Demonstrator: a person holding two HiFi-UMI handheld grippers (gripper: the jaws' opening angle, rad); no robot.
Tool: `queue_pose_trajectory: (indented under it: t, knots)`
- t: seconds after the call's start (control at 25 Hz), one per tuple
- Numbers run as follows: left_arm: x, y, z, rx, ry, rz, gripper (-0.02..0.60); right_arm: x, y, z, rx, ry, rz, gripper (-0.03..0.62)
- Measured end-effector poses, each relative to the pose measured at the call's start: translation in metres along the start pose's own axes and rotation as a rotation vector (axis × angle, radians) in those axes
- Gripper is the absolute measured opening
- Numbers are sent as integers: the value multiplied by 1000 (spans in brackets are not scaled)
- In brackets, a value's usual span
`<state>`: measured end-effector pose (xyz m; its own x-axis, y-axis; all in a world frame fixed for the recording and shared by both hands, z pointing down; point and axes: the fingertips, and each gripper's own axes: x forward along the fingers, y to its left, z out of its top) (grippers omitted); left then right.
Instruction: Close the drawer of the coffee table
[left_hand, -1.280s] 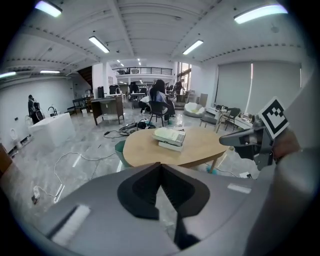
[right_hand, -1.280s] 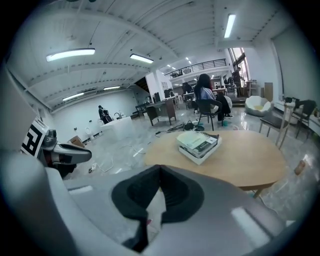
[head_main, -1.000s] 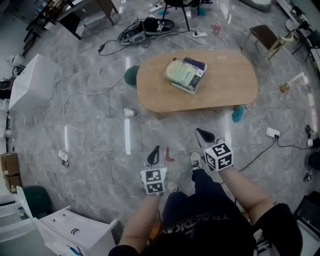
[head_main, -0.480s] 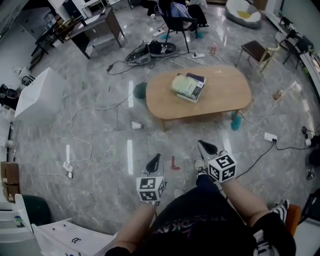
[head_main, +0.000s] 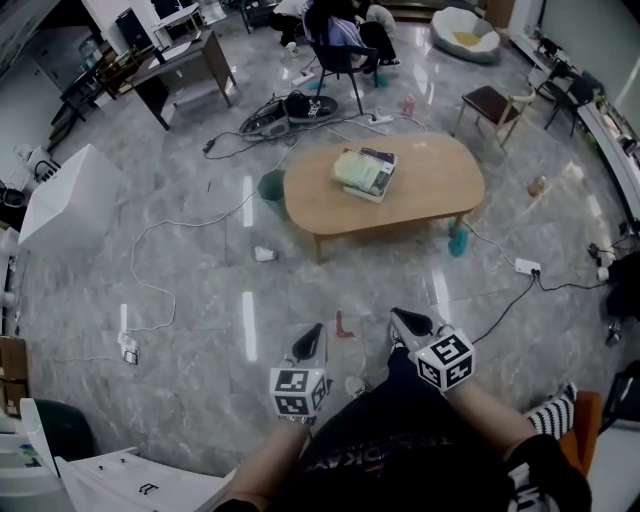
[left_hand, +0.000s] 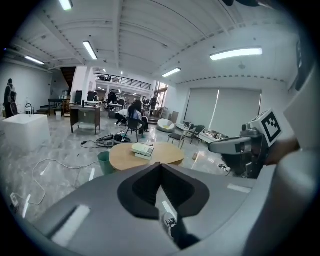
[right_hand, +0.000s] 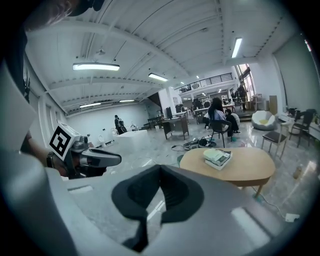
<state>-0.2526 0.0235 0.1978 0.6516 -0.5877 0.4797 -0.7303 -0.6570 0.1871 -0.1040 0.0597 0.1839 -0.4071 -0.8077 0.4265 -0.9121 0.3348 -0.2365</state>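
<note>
Although the coffee table (head_main: 430, 185) stands in full view well ahead of the person, across the marble floor (head_main: 200, 300), its drawer cannot be picked out. The near edge of the oval wooden top hides whatever sits beneath it, and both gripper views show only the top and thin legs. A stack of books (head_main: 365, 172) lies on the top, left of its middle; the cover print is too small to read.

Both tongs are held low and close to the person's body, well apart from the table. The left gripper (head_main: 314, 336) has its jaws pressed together with nothing between them, and the right gripper (head_main: 408, 324) is likewise closed and empty. Each carries a marker cube (head_main: 298, 392) with black-and-white square patterns.

The person's forearms and dark shirt (head_main: 400, 460) are cut off by the bottom edge. The orange lettering across the shirt is upside down and creased beyond reading. A white panel (head_main: 130, 485) at the lower left corner, also cut off, bears a small dark mark that cannot be read.

A green bin (head_main: 268, 185) stands just beside the table's left end, partly under the top; its contents cannot be seen. A small teal object (head_main: 458, 241) stands on the floor by the table's right front leg, with a white power strip (head_main: 527, 266) and its cable near it. A brown carton (head_main: 12, 355) is clipped by the left edge, its inside not visible.
</note>
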Motion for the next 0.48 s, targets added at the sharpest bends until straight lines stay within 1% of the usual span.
queue_pose_trajectory:
  t: [0.2, 0.36, 0.48]
  knots:
    - [-13, -10, -13, -26, 14, -26, 5, -5, 23, -8, -12, 27, 45, 2]
    - [-21, -27, -11, -29, 10, -54, 5, -18, 36, -4, -41, 16, 65, 2]
    - [-24, -43, -11, -25, 5, -82, 5, -26, 44, -9, -24, 14, 80, 2]
